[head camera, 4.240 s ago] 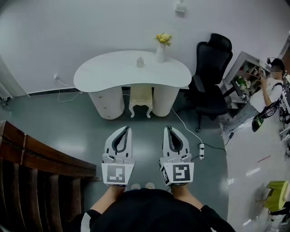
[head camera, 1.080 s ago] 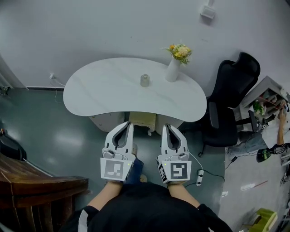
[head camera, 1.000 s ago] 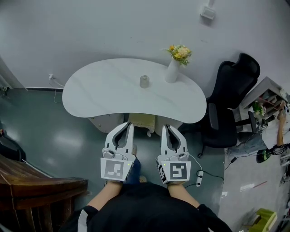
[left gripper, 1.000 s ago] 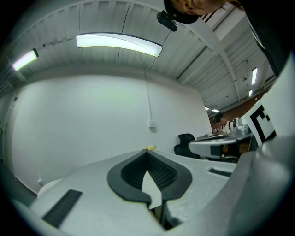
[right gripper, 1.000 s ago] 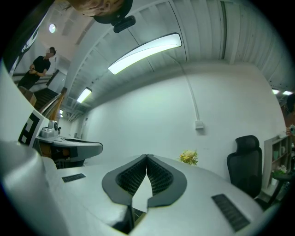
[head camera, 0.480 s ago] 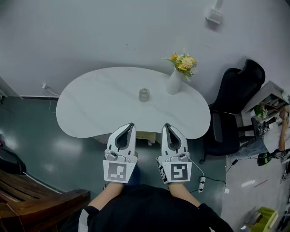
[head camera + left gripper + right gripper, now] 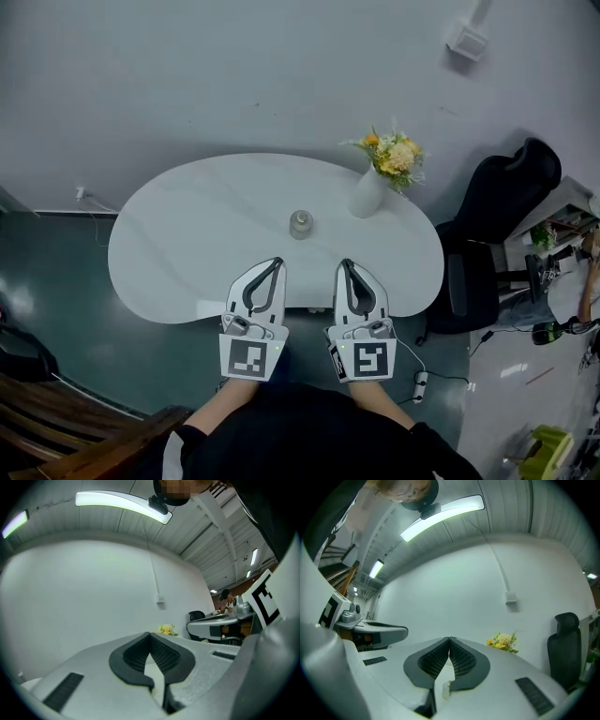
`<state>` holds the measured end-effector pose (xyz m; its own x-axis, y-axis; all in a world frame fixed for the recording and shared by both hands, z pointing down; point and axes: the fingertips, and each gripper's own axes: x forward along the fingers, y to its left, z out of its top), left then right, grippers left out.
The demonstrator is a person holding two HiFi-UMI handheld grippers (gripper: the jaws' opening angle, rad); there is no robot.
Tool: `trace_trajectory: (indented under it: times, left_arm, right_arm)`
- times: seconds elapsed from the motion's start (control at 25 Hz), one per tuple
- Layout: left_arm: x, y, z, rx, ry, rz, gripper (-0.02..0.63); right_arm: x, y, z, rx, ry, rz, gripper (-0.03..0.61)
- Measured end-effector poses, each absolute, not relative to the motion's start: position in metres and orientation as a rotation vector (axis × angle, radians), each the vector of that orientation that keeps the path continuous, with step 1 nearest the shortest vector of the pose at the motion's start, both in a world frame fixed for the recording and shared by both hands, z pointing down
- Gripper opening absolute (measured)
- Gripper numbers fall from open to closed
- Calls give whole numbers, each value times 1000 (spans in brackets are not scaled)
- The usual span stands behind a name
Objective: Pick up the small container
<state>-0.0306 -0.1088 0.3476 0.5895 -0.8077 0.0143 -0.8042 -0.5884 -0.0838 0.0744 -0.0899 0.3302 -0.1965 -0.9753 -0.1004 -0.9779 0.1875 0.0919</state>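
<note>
A small grey container (image 7: 300, 224) with a lid stands upright near the middle of the white kidney-shaped table (image 7: 187, 244); through the slit of the right jaws a sliver of it (image 7: 446, 690) shows. My left gripper (image 7: 273, 264) and right gripper (image 7: 345, 265) hover side by side over the table's near edge, short of the container, tips pointing at it. Both are shut with nothing between the jaws. In the left gripper view (image 7: 150, 635) and the right gripper view (image 7: 449, 640) the ribbed pads meet at the tips.
A white vase with yellow flowers (image 7: 375, 183) stands to the right of the container; the flowers (image 7: 503, 641) also show in the right gripper view. A black office chair (image 7: 497, 234) is right of the table. A dark wooden rail (image 7: 66, 441) lies at lower left. A wall is behind.
The table has come closer and lower in the head view; the grippers now reach over its near edge. Both jaws stay shut.
</note>
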Motion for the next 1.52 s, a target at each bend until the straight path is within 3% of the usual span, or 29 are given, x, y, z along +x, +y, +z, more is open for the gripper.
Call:
trace_trajectory:
  times: [0.44,1.52]
  left_arm:
    - [-18,-181,365,-2793,1309,-104,8]
    - [-5,-227,424,-2865,1387,-187,8]
  right_arm:
    - [86,-156,346,-2051,2367,206,21]
    - [74,-225,427,-1924,2591,91,23]
